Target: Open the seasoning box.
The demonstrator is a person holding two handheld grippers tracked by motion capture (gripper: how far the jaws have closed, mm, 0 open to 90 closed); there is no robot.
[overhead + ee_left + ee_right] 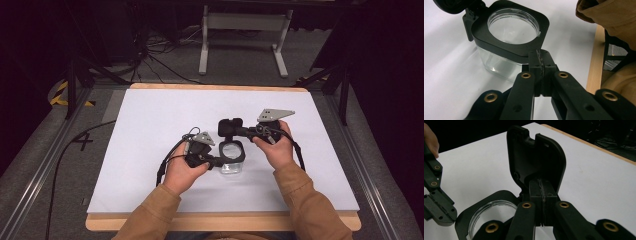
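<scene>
On the white worktop [150, 150] near you sits a glass jar [499, 62] with a black collar [506, 47], its hinged lid [536, 157] swung up. Your left gripper [540, 67] has its jaws closed together at the collar's corner; your right gripper [541, 192] has its jaws closed at the lid's lower edge. Whether either truly pinches plastic is hard to tell. Push the lid further and the light jar could tip or slide, or the hinge strain.
</scene>
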